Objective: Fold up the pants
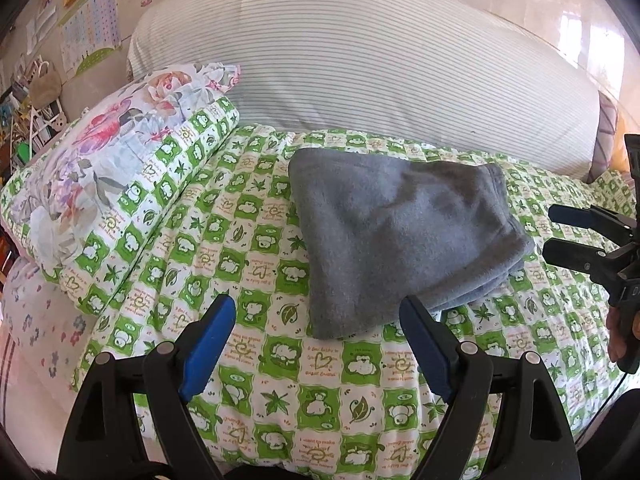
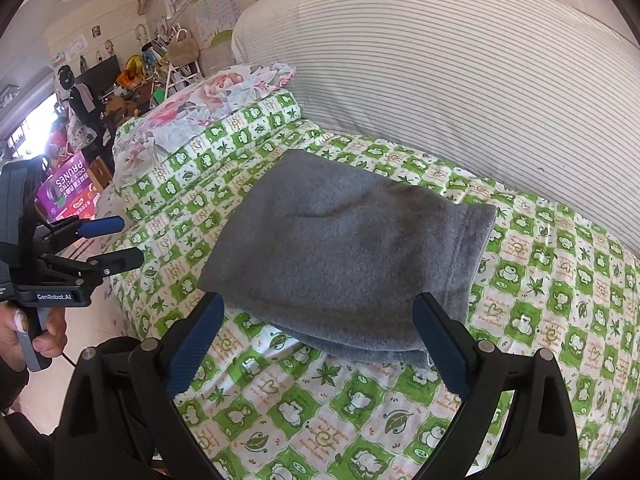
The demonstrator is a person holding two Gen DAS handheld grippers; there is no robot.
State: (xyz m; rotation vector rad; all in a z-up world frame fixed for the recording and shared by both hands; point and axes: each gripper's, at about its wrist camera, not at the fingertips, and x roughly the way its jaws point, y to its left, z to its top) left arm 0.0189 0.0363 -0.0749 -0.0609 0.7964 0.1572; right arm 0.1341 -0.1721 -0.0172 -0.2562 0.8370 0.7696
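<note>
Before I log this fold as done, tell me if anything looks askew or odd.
Nothing stands out. The grey pants lie folded in a compact stack on the green patterned quilt, edges roughly aligned. Both the left gripper and right gripper are open, holding nothing.

Matt grey fleece pants

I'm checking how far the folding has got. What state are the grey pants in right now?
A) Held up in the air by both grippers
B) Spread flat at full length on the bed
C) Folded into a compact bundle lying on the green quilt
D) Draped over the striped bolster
C: the grey pants lie as a layered bundle on the green quilt, with the left gripper and right gripper both open and apart from them.
</note>
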